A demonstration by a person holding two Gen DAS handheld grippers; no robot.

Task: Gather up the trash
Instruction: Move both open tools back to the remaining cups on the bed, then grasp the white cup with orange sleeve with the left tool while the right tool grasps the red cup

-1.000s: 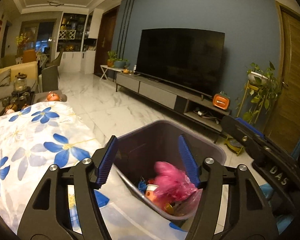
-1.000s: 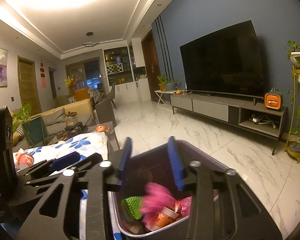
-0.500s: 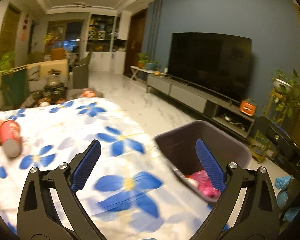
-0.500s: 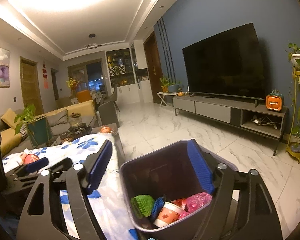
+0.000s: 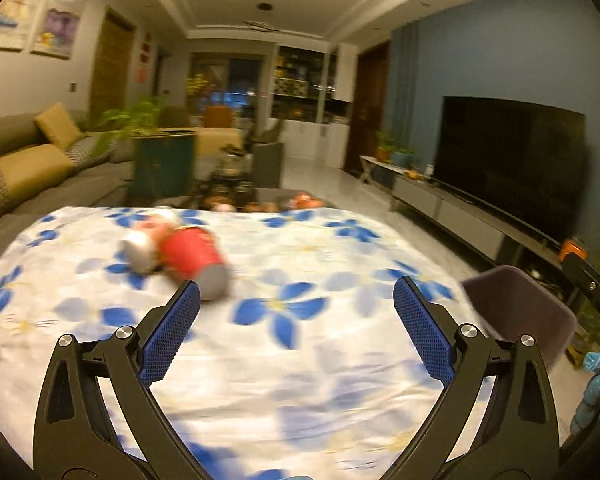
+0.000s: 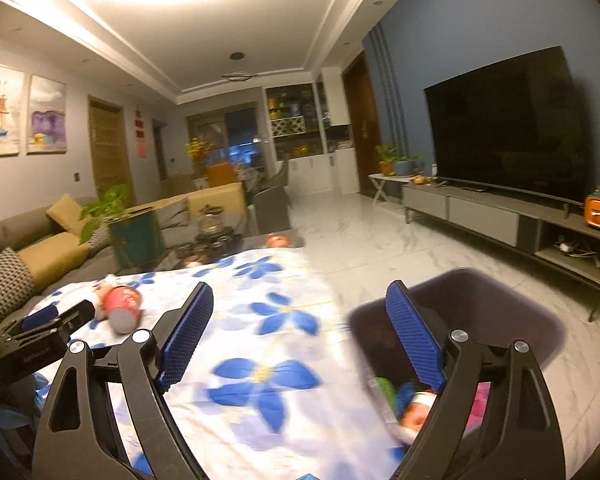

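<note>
Red can [image 5: 192, 258] lies on the floral bench [image 5: 300, 360]; both grippers' jaws gape wide, empty, beside the grey bin [image 6: 500, 300].

Cloth [image 5: 300, 360] bare ahead – only red can [image 5: 192, 258] lying left

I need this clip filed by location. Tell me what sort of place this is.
A home living room, almost certainly. A large flat television hangs on a blue wall above a low media console, and a sofa with yellow cushions faces it. A table under a blue-flowered cloth stands nearby.
</note>
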